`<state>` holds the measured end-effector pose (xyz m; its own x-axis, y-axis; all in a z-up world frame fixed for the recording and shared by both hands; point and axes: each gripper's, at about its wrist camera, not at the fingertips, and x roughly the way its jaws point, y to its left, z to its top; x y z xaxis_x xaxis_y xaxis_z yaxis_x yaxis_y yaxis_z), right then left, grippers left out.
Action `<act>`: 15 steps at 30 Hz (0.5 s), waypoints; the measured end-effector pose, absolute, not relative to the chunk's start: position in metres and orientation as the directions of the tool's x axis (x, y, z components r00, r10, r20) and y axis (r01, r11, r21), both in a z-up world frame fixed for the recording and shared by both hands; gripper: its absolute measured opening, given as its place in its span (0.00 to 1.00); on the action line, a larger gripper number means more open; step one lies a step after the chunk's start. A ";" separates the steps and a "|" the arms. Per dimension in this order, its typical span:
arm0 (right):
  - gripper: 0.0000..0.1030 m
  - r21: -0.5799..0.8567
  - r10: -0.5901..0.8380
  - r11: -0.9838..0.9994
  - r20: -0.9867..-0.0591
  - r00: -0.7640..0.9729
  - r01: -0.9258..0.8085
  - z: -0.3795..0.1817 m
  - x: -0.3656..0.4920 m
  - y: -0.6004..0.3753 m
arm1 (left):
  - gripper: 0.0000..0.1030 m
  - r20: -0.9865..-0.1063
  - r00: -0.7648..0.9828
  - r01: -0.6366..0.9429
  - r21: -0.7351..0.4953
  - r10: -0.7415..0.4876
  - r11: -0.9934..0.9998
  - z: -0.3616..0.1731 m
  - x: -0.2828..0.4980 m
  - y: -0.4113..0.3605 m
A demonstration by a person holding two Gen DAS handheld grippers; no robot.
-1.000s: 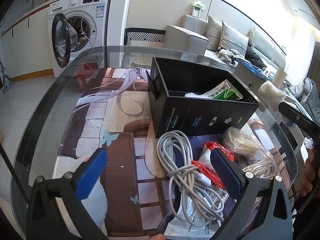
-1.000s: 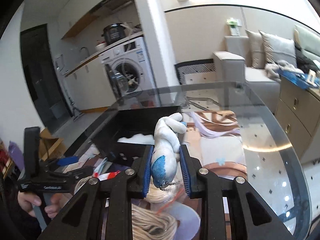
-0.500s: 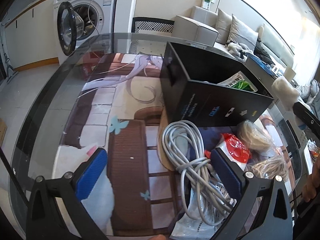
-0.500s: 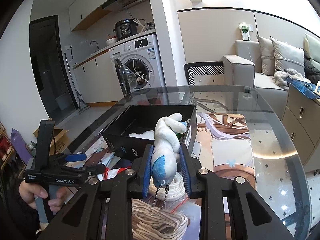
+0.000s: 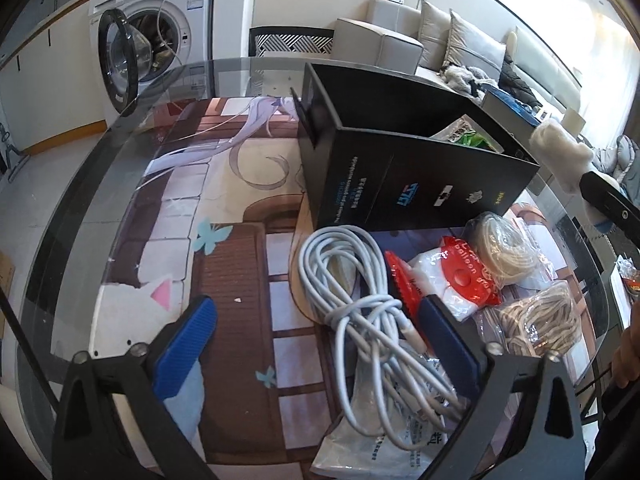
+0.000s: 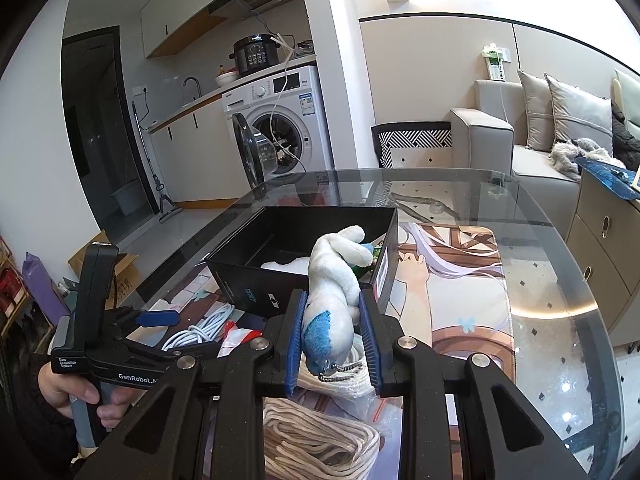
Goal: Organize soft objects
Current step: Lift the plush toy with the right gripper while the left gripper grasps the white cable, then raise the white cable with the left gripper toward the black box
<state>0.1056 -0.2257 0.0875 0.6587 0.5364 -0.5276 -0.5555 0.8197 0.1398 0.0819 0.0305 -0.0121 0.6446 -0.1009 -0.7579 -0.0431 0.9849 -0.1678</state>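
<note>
Nearest, the right gripper (image 6: 334, 336) is clamped tight on a white plush toy (image 6: 332, 292) with a blue patch, its blue pads pressing both flanks; the toy sticks up and forward, raised above the near rim of the black box (image 6: 280, 280). A small chain dangles from its lower end. Beneath it lie bagged bundles of beige cord (image 6: 320, 440).

To the left, the left gripper (image 5: 316, 336) hovers over the glass table (image 5: 80, 184), its jaws wide apart and just narrowing a little, with nothing pinched. A coiled white cable (image 5: 352, 304) lies between and under the pads, its right pad (image 5: 444, 336) just beside the cable's knot; whether it touches, I cannot quite tell. Right of the cable sits a red-and-white packet (image 5: 456, 280), then two more cord bundles (image 5: 508, 252).

Farther on, the black box stands open on a printed mat (image 5: 224, 208), holding something white and a green packet (image 5: 468, 136). Beyond the table are a washing machine (image 6: 280, 120) with its door open and a beige sofa (image 6: 520, 136).
</note>
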 end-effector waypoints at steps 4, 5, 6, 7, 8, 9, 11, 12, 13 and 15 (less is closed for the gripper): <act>0.26 0.135 0.540 0.815 -0.528 0.655 -0.563 0.088 0.105 -0.224 | 0.55 -0.745 0.648 0.026 -0.189 -0.161 0.982 -0.008 0.080 0.024; 0.26 0.134 0.540 0.815 -0.527 0.656 -0.564 0.088 0.105 -0.224 | 0.46 -0.742 0.646 0.048 -0.197 -0.180 0.979 -0.007 0.079 0.022; 0.26 0.134 0.541 0.815 -0.527 0.655 -0.564 0.089 0.105 -0.223 | 0.43 -0.742 0.645 0.055 -0.194 -0.183 0.980 -0.006 0.079 0.020; 0.26 0.133 0.541 0.814 -0.527 0.656 -0.565 0.089 0.105 -0.224 | 0.36 -0.741 0.646 0.063 -0.188 -0.184 0.980 -0.005 0.078 0.018; 0.26 0.131 0.539 0.815 -0.526 0.657 -0.564 0.089 0.105 -0.222 | 0.33 -0.740 0.646 0.069 -0.189 -0.188 0.980 -0.005 0.078 0.017; 0.26 0.130 0.539 0.816 -0.526 0.658 -0.564 0.090 0.104 -0.222 | 0.33 -0.737 0.647 0.073 -0.194 -0.194 0.978 -0.003 0.077 0.017; 0.26 0.127 0.536 0.817 -0.525 0.661 -0.562 0.090 0.104 -0.222 | 0.32 -0.733 0.652 0.077 -0.193 -0.196 0.978 -0.001 0.076 0.016; 0.26 0.128 0.537 0.817 -0.525 0.660 -0.562 0.090 0.104 -0.222 | 0.32 -0.731 0.654 0.079 -0.194 -0.198 0.978 -0.001 0.076 0.016; 0.26 0.128 0.536 0.817 -0.525 0.661 -0.562 0.091 0.104 -0.222 | 0.32 -0.727 0.658 0.079 -0.196 -0.199 0.977 0.001 0.075 0.016; 0.25 0.128 0.537 0.817 -0.524 0.661 -0.562 0.091 0.104 -0.222 | 0.32 -0.718 0.668 0.075 -0.197 -0.196 0.977 0.004 0.074 0.017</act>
<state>0.1038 -0.2225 0.0911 0.6610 0.5367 -0.5245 -0.5617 0.8173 0.1284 0.0740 0.0170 0.0045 0.6680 -0.1962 -0.7179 0.0753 0.9775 -0.1971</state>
